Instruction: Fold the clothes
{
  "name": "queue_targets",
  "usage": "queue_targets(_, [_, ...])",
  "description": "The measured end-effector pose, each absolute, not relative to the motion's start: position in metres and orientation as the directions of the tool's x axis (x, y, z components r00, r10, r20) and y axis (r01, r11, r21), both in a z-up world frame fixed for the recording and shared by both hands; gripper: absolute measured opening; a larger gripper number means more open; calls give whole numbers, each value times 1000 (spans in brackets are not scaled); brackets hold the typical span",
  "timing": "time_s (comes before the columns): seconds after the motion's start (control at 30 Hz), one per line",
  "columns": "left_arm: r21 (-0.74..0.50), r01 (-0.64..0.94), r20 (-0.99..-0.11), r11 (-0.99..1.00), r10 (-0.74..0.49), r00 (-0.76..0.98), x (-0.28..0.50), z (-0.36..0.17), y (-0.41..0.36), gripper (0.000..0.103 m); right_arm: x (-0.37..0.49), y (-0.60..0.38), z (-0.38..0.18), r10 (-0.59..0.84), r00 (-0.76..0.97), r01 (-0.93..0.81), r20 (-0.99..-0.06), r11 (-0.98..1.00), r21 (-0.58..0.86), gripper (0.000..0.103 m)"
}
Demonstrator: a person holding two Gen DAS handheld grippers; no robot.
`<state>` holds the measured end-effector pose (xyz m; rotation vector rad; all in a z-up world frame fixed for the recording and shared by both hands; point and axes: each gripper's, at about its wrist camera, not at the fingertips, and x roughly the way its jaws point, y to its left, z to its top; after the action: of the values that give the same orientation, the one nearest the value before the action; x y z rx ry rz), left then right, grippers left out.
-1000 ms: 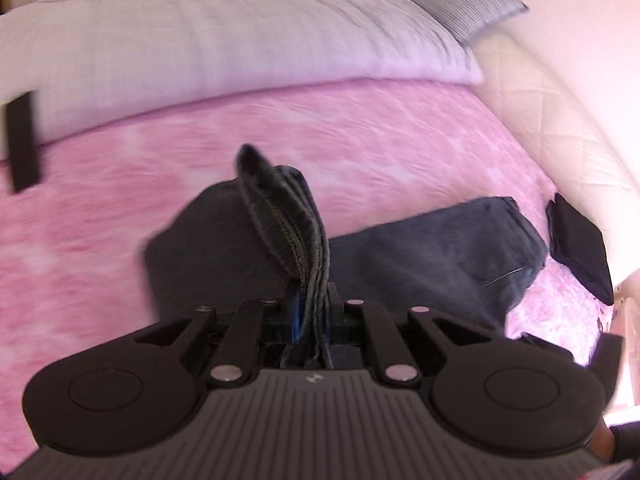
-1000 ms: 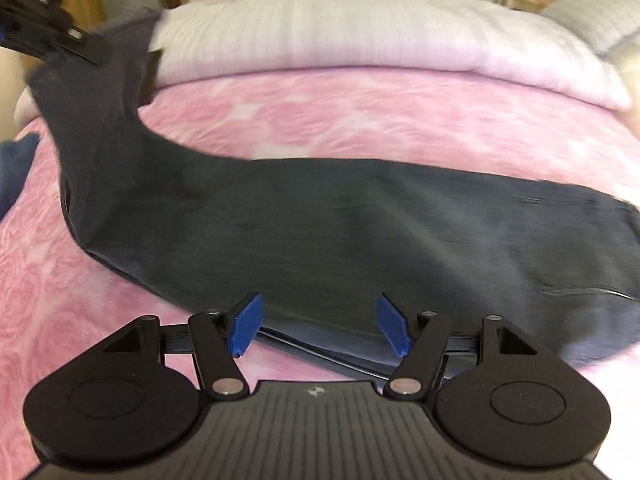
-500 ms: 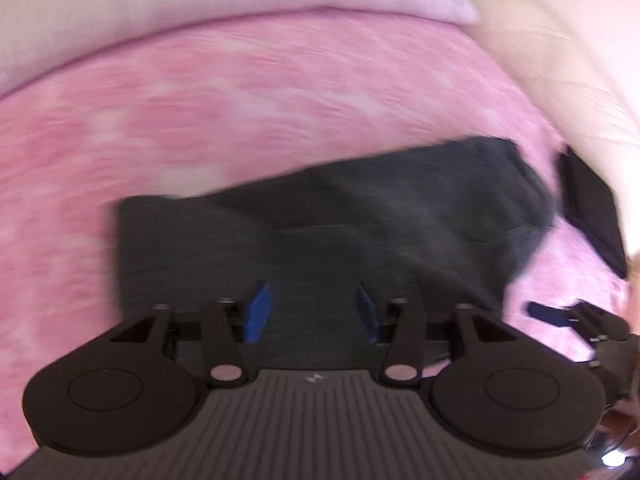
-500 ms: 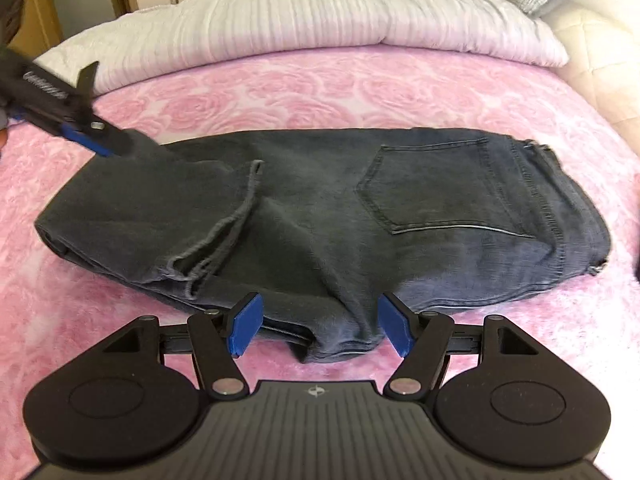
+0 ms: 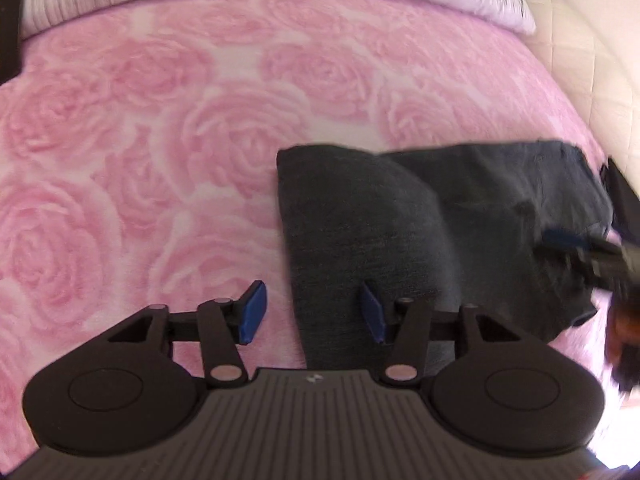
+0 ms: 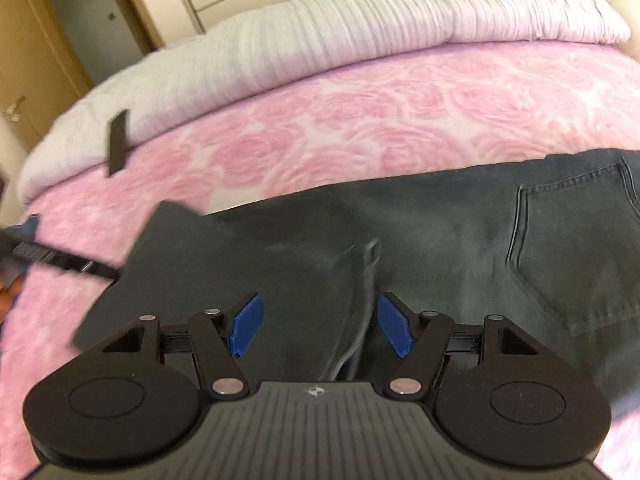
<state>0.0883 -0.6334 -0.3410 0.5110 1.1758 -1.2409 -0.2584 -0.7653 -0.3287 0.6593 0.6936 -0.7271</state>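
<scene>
Left wrist view: the left gripper, which pinched a trouser leg a second ago, now has its fingers spread and empty, the jeans lying doubled over just ahead of them on the bed. Right gripper hovers low, fingers wide either side of the laid-over hem, holding nothing. One fold looks made.

- The left gripper hangs with its blue pads spread apart, holding nothing.
- Dark jeans lie folded on the pink rose blanket — their left fold edge runs between the pads.
- The right gripper, blurred, is over the jeans at the right edge.
</scene>
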Motion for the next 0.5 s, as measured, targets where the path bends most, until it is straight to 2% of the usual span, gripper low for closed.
queue_targets(0.1, [-276,910,-892,308,-434,-123,92,-359,-630,46,-252,-776,-344,-331,548,767,-768,565,304,63])
queue_targets(0.23, [-295,905,-887,307,-440,-140,96,-366,-628,46,-245,-791,-365,-288,542,767,-789,553,325,66])
queue_targets(0.37, [-308,908,-883,286,-440,-161,100,-365,-629,46,-243,-793,-360,-246,555,757,-794,546,359,57])
queue_targets(0.47, [-319,907,-881,275,-438,-177,102,-363,-630,45,-248,-802,-361,-204,579,752,-789,508,420,41])
queue_targets(0.5, [-323,908,-878,265,-443,-183,102,-361,-630,44,-251,-805,-362,-188,589,750,-786,491,444,27])
